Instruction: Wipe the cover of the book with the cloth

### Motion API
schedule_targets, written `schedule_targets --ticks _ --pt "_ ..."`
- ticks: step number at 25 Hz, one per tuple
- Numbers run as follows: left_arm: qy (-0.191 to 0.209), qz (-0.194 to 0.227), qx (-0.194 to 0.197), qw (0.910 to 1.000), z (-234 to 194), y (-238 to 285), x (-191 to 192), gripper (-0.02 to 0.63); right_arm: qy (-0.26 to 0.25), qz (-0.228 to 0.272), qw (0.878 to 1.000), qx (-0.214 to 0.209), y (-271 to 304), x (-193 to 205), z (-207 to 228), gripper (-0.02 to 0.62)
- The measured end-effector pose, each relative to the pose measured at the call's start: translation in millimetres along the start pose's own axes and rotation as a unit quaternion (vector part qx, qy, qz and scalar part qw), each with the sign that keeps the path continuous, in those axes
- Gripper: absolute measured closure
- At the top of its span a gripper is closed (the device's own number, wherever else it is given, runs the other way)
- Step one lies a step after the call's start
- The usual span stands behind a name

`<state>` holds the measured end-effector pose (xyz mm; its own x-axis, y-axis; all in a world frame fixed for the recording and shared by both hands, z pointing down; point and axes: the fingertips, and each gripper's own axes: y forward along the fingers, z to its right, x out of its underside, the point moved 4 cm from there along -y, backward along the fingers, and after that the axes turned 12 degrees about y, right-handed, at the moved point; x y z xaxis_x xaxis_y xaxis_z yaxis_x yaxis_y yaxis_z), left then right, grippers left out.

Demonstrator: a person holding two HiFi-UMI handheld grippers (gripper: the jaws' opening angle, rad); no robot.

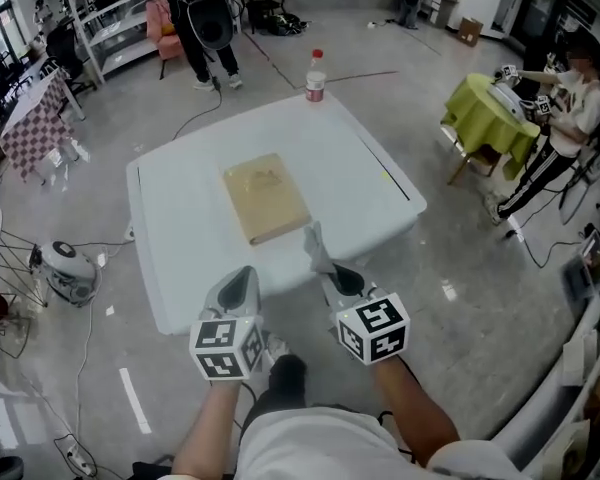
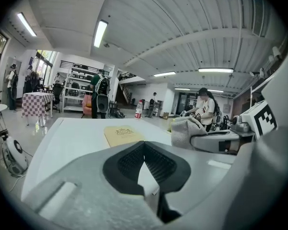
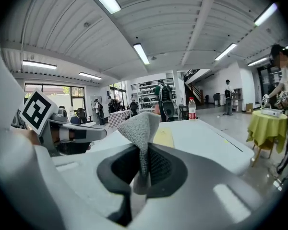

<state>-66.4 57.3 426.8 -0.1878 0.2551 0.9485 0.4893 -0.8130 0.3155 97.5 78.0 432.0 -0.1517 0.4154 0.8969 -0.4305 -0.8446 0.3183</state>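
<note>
A tan book (image 1: 265, 200) lies flat in the middle of the white table (image 1: 175, 218). It also shows in the left gripper view as the book (image 2: 123, 134) and in the right gripper view as the book (image 3: 165, 138). My right gripper (image 1: 327, 268) hovers at the table's near edge, shut on a grey cloth (image 1: 317, 248) that sticks up from its jaws, the cloth (image 3: 141, 128) pinched between the pads. Beside it, my left gripper (image 1: 242, 286) is shut with nothing in it, its pads (image 2: 156, 163) meeting. Both grippers are short of the book.
A red-capped bottle (image 1: 316, 76) stands at the table's far edge. To the right a person (image 1: 570, 118) works at a table with a green cloth (image 1: 485, 118). A checkered table (image 1: 35, 123) and a round white device (image 1: 68, 268) with cables are at the left.
</note>
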Motion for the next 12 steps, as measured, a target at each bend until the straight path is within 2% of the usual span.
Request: schedule_targets --ticks 8,12 --pt "-0.021 -0.018 -0.002 0.9996 -68 80 -10 0.6 -0.039 -0.036 0.999 -0.012 109 -47 25 0.578" --pt "-0.03 -0.024 -0.002 0.9992 -94 114 -16 0.599 -0.102 -0.061 0.993 -0.014 160 -72 41 0.578"
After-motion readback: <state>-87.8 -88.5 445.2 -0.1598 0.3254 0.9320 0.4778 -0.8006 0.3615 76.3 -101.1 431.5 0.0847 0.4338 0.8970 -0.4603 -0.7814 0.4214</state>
